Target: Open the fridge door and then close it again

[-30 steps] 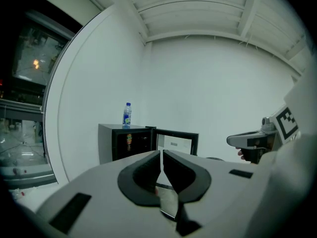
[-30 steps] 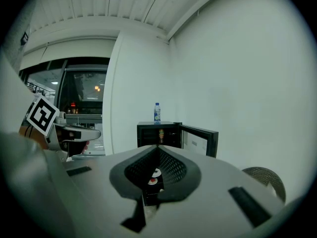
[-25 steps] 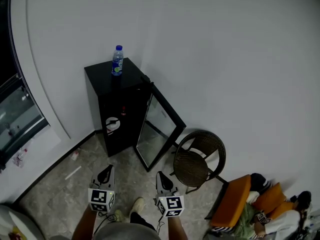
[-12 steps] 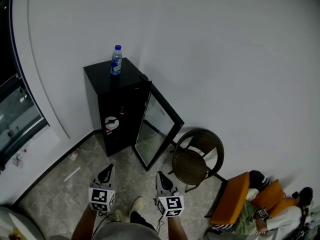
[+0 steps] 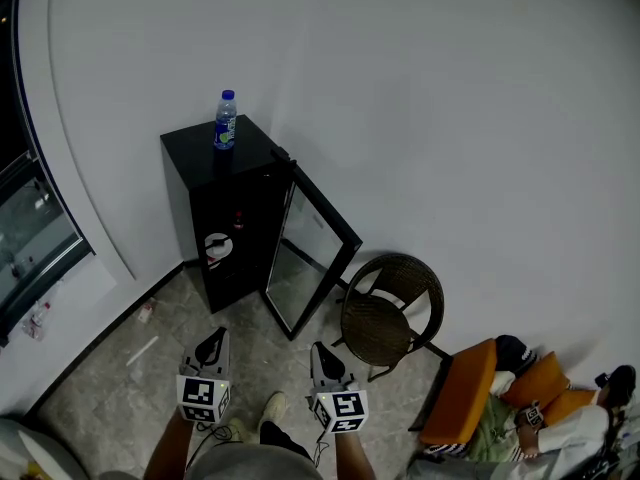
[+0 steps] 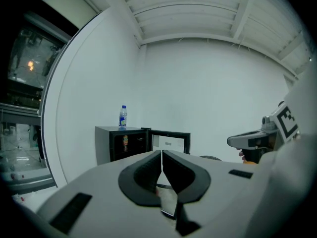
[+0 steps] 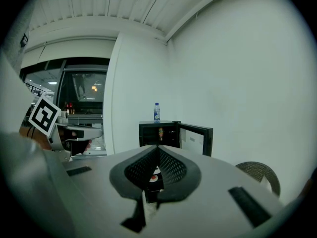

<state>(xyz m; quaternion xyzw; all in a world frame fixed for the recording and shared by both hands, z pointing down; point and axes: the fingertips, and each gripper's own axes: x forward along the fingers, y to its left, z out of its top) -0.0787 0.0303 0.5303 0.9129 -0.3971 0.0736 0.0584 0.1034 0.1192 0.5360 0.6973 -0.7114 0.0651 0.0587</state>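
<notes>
A small black fridge (image 5: 215,213) stands against the white wall, its glass door (image 5: 308,258) swung wide open to the right. Through both gripper views I see the fridge (image 6: 121,143) (image 7: 158,133) some way ahead, with a can on a shelf inside. My left gripper (image 5: 210,346) and right gripper (image 5: 326,360) hang side by side near the bottom of the head view, well short of the fridge. Both have their jaws closed together and hold nothing.
A water bottle (image 5: 224,121) stands on the fridge top. A round wicker chair (image 5: 388,313) sits just right of the open door. At the bottom right, a person (image 5: 545,418) lies by an orange cushion (image 5: 460,393). A glass partition (image 5: 30,228) is at the left.
The fridge and chair have slid slightly left and up in the head view, as the camera shifted. The door stays open and both grippers keep their places.
</notes>
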